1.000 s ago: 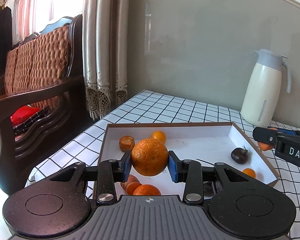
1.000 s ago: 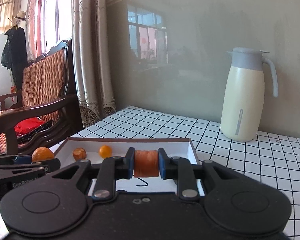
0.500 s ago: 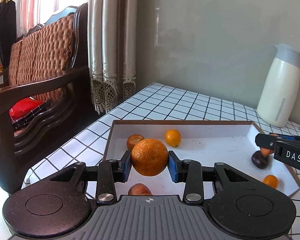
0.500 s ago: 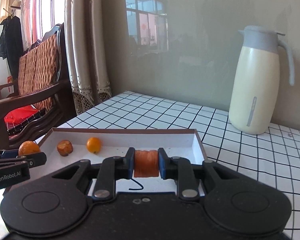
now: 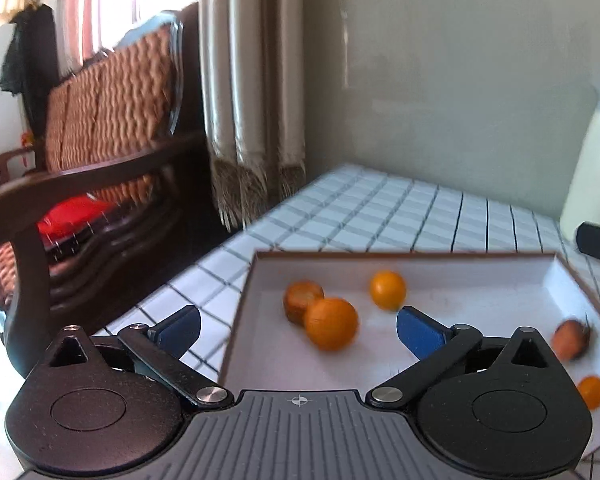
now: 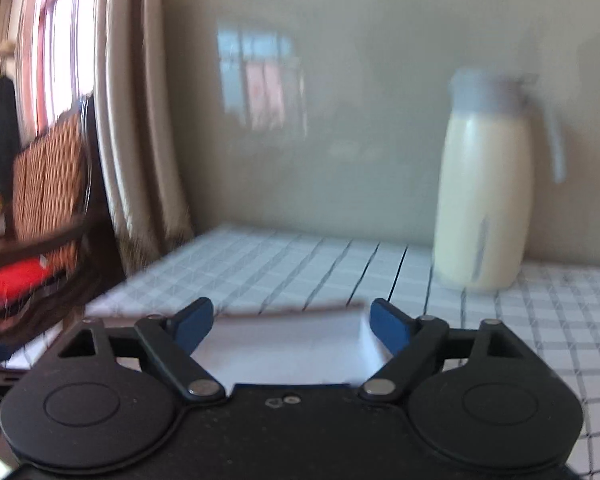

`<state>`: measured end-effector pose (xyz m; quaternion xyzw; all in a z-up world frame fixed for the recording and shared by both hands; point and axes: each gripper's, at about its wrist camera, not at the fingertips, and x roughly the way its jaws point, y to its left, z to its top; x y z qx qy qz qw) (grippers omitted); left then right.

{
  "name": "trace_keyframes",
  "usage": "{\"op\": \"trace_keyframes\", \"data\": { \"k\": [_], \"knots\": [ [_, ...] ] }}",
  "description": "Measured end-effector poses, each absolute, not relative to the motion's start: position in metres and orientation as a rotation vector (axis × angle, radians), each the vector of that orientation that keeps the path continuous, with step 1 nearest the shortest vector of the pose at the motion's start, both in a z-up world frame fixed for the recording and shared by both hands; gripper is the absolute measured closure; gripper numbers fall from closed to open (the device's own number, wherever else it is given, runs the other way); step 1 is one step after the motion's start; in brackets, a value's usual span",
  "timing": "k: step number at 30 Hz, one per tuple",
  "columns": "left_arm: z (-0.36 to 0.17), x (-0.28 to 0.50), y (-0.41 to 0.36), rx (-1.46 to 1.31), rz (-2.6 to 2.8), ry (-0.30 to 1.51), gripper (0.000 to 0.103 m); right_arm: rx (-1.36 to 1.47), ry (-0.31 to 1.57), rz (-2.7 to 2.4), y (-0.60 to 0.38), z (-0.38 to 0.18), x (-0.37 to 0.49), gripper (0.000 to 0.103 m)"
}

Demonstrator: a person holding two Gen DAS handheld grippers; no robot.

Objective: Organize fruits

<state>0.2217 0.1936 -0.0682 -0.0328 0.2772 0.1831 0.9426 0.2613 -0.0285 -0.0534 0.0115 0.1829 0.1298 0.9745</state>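
Here, at far left beyond the counter point(image 5: 380, 216), stands a dark wooden chair point(image 5: 100, 152) with a woven back, and beside it hang pale curtains point(image 5: 252, 80). The left claw point(image 5: 298, 330) has just been opening and now gapes wide over the white tray point(image 5: 480, 280), its blue pads touching nothing. Between them, lying in the tray, is the large orange point(image 5: 331, 323) (blurred), just in front of a brownish fruit point(image 5: 302, 298), with a small orange point(image 5: 388, 290) a little further right. Near the tray's right side lie a dark reddish fruit point(image 5: 571, 338) and another small orange one point(image 5: 591, 392). The right claw point(image 6: 291, 326) has likewise just been opening; its jaws stand apart above the tray's bare white floor, nothing between them. At far right a cream jug point(image 6: 484, 200) with a grey lid stands on the checked counter.
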Motion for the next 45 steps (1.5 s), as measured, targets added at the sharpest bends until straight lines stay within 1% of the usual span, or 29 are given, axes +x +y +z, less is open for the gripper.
{"op": "trace_keyframes", "data": {
  "k": [3, 6, 7, 8, 14, 23, 36, 45],
  "knots": [
    [-0.073, 0.227, 0.196, -0.044, 0.382, 0.570, 0.000, 0.032, 0.366, 0.278, -0.033, -0.050, 0.260, 0.019],
    [-0.074, 0.227, 0.197, -0.038, 0.391, 0.563, 0.000, 0.024, 0.353, 0.289, -0.034, -0.047, 0.255, 0.012],
    [-0.072, 0.225, 0.197, -0.040, 0.391, 0.559, 0.000, 0.025, 0.349, 0.289, -0.034, -0.046, 0.254, 0.007],
    [-0.070, 0.225, 0.197, -0.035, 0.393, 0.553, 0.000, 0.027, 0.346, 0.285, -0.036, -0.044, 0.253, 0.006],
    [-0.043, 0.196, 0.190, -0.020, 0.374, 0.526, 0.000, 0.052, 0.361, 0.292, -0.041, -0.032, 0.240, 0.006],
    [-0.004, 0.148, 0.176, -0.041, 0.343, 0.513, 0.000, 0.050, 0.373, 0.294, -0.049, -0.013, 0.197, 0.006],
    [0.049, 0.062, 0.141, -0.059, 0.272, 0.468, 0.000, 0.072, 0.316, 0.274, -0.081, 0.019, 0.101, 0.006],
    [0.061, 0.008, 0.104, -0.039, 0.190, 0.463, 0.000, 0.068, 0.254, 0.231, -0.111, 0.031, 0.032, 0.006]
  ]
}}
